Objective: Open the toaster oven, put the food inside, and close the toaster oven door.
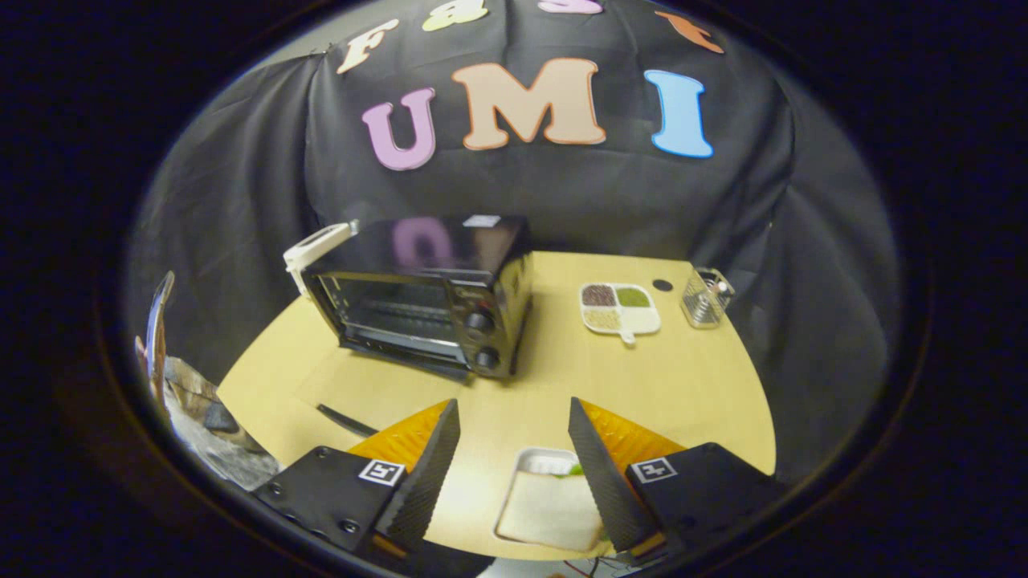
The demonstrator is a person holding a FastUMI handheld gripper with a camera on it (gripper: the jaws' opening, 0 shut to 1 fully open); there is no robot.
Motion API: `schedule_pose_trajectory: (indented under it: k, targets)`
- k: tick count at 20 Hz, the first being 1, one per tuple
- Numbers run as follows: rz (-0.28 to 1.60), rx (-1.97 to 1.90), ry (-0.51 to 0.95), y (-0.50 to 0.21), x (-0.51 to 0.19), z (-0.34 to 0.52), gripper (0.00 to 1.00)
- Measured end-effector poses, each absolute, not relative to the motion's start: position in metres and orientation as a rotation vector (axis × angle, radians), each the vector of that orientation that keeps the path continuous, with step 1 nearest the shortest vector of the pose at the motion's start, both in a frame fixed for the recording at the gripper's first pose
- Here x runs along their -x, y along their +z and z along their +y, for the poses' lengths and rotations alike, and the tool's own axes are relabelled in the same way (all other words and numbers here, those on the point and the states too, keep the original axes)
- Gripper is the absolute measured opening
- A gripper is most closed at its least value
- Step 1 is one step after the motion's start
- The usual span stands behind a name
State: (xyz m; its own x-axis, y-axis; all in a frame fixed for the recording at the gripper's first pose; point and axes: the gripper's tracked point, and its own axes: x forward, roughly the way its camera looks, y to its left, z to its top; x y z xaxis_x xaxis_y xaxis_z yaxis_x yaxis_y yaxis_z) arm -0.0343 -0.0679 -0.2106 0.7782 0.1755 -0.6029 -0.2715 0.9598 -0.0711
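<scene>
Hovering hand-held gripper [514, 449] wide open, empty, over sandwich tray [554, 502] short of toaster oven [422, 297]; light, soft—gripping tray rim.

You are working in a staged recording booth. Black cloth [610, 201] walls in a tabletop [691, 377] holding a toaster oven [426, 309].

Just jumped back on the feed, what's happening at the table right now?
A handheld gripper hangs open over a wooden table, holding nothing. Between its fingers, low and near, sits a white tray with a sandwich. Beyond the fingers stands the toaster oven, its glass door closed, so the opening step is not yet done. To the oven's right lie a divided dish and a small glass jar.
</scene>
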Motion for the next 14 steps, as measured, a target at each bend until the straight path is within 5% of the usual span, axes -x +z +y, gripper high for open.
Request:
schedule_pose_trajectory:
  k: [14]
  targets:
    - [0.919, -0.022, 0.123, -0.273, 0.062, -0.158, 0.89]
